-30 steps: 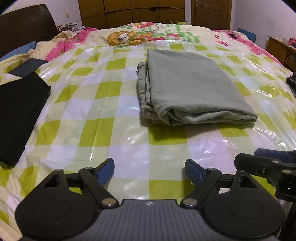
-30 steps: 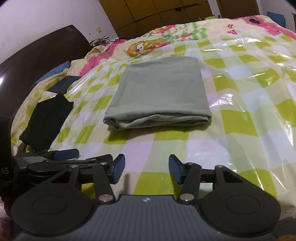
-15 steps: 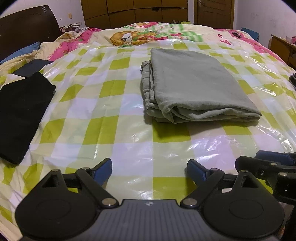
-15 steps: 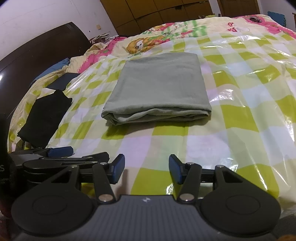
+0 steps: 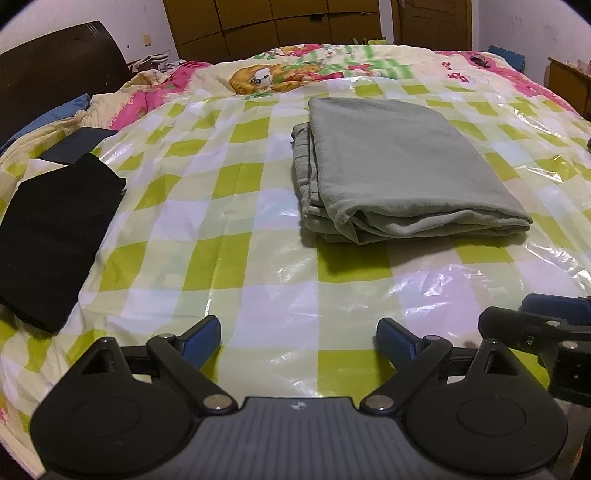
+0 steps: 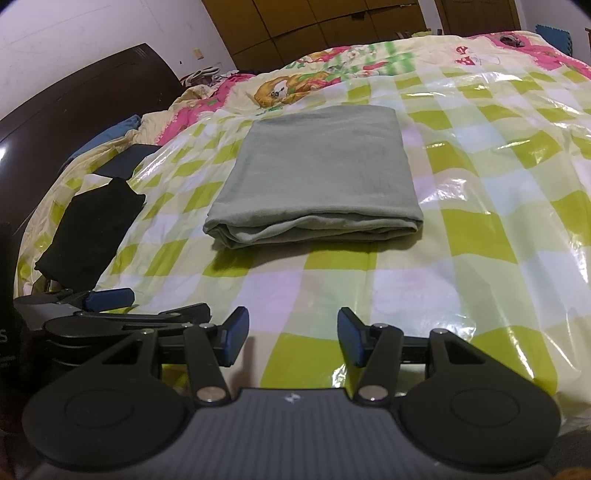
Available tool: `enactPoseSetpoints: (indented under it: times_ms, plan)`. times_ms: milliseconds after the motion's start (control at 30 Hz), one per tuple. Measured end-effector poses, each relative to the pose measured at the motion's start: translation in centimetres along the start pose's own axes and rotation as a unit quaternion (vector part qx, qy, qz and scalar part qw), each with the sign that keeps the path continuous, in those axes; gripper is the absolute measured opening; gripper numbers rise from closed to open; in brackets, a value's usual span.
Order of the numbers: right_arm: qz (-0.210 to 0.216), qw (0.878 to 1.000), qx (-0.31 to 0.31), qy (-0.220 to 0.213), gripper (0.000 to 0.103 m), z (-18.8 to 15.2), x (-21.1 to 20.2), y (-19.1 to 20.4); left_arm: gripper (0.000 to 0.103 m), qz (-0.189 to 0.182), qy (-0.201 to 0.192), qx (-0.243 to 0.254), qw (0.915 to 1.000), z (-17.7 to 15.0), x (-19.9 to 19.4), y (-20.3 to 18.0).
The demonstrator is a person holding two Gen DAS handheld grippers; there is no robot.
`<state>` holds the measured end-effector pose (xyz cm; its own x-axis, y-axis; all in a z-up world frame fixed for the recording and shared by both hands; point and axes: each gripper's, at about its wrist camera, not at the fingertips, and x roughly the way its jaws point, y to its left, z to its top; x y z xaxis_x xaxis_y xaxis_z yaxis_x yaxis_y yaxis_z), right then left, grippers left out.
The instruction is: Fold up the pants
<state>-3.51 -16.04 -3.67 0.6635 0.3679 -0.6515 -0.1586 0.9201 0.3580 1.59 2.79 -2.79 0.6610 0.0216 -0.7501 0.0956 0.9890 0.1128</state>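
Both claws hang parted and empty at the near edge of the bed (image 5: 258,258): left claw (image 5: 299,338), right claw (image 6: 293,338). Grey-green pants (image 6: 317,173) lie folded mid-bed, well apart from them, seemingly done. Far left, a black folded garment (image 5: 55,236) lies clear; nothing stands between.

Grey-green pants (image 5: 399,162) folded flat, mid-bed.

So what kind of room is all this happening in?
Most likely a home bedroom: a wide bed under a green-checked plastic sheet, a dark wooden headboard, brown wooden wardrobe doors behind. Folded grey-green pants lie on the sheet.
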Motion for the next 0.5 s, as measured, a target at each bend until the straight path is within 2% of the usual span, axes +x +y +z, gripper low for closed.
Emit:
enactPoseSetpoints:
  times_ms: [500]
  plan:
    - [0.002,1.0,-0.005,0.0,0.057,-0.05,-0.12,0.11,0.103,-0.017,0.009,-0.03,0.9994,-0.12,-0.28,0.61]
